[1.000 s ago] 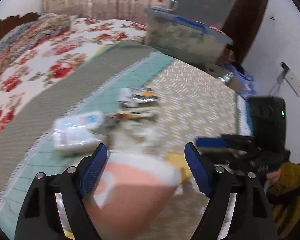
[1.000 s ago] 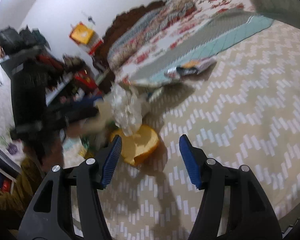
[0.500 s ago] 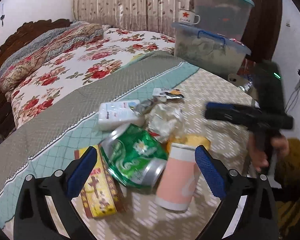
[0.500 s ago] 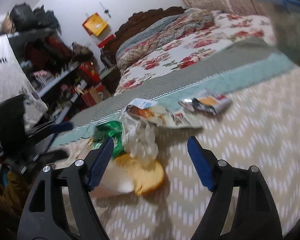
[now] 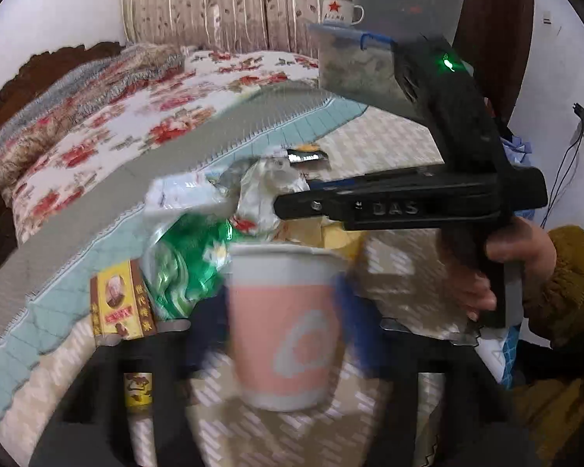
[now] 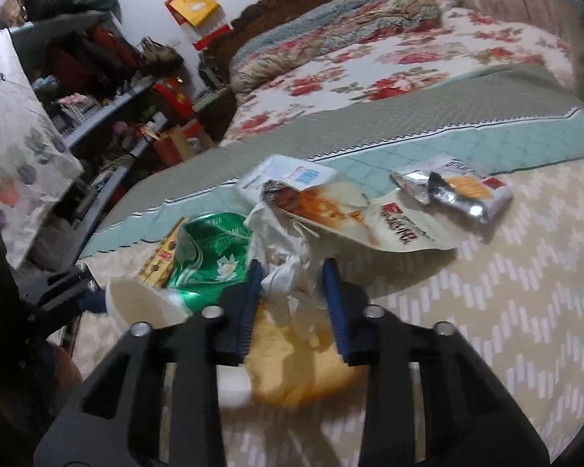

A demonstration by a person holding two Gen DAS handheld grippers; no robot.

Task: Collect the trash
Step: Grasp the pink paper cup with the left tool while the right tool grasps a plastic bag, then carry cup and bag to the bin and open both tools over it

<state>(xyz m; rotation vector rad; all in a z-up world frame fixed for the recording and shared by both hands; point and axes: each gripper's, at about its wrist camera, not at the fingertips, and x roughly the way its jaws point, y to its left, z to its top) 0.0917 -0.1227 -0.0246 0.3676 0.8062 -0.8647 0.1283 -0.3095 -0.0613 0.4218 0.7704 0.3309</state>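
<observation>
A pile of trash lies on the bed. In the left wrist view my left gripper (image 5: 282, 307) is shut on a pink paper cup (image 5: 286, 327), upright between its blurred blue pads. Behind it lie a crushed green can (image 5: 187, 268) and a yellow cigarette box (image 5: 118, 303). In the right wrist view my right gripper (image 6: 292, 292) is closed on crumpled white plastic (image 6: 288, 268) above a yellow wrapper (image 6: 296, 362). The right gripper also shows side-on in the left wrist view (image 5: 292, 204). The cup's rim (image 6: 144, 303) shows at the left of the right wrist view.
A snack bag (image 6: 373, 222), a foil wrapper (image 6: 455, 190) and a white tissue pack (image 6: 288, 175) lie further on the bedspread (image 6: 506, 292). Stacked plastic storage bins (image 5: 370, 58) with a mug stand behind the bed. Cluttered shelves (image 6: 109, 89) stand at the left.
My left gripper has closed on the pink cup. My right gripper has moved in over the pile and closed on the white plastic.
</observation>
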